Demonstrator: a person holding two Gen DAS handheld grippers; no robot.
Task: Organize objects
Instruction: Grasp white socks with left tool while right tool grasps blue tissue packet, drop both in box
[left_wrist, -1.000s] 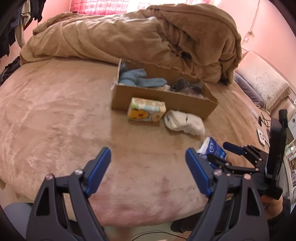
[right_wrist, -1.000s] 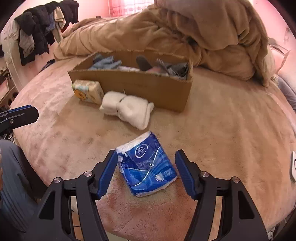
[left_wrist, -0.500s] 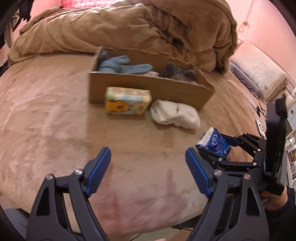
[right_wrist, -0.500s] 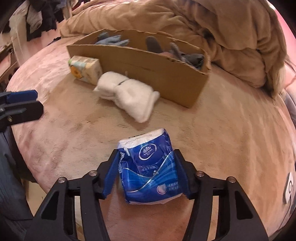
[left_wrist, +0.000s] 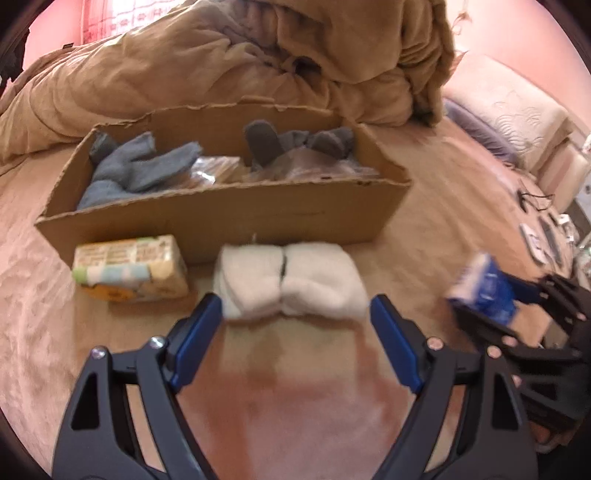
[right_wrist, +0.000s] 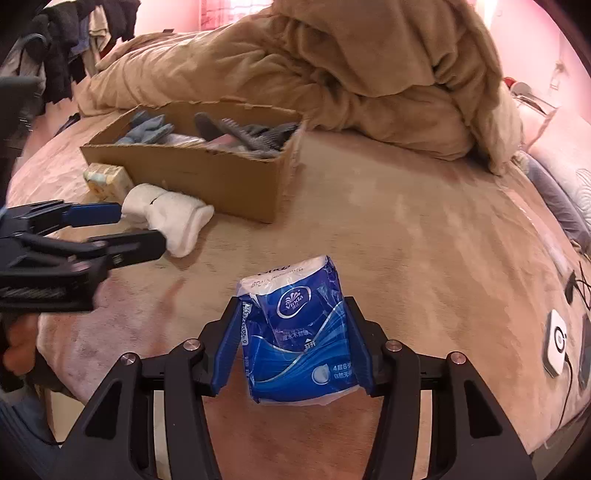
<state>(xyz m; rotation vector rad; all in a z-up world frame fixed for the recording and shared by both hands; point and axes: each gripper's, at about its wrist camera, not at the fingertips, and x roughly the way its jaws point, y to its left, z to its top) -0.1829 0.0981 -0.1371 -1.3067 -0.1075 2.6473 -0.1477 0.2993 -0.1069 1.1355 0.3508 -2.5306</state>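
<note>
Right gripper (right_wrist: 291, 343) closing, pressing the blue tissue pack (right_wrist: 299, 336) — left gripper (left_wrist: 295, 325) wide open, empty.

The blue tissue pack (left_wrist: 484, 288) is motion-blurred at 3 o'clock in the left wrist view; its print cannot be read there. In the right wrist view, the pack's lower sides are covered by the right claw (right_wrist: 291, 343) pads, and the small text at its lower right is too small to read. The cardboard box (right_wrist: 207, 177) near wall hides the lower part of its contents. The yellow tissue packet (right_wrist: 107, 181) at 10 o'clock is partly hidden behind the white socks (right_wrist: 173, 218). The left claw (right_wrist: 136, 230) body is cut off by the left edge. Small devices (left_wrist: 546, 240) at 3 o'clock are too blurred to identify.
</note>
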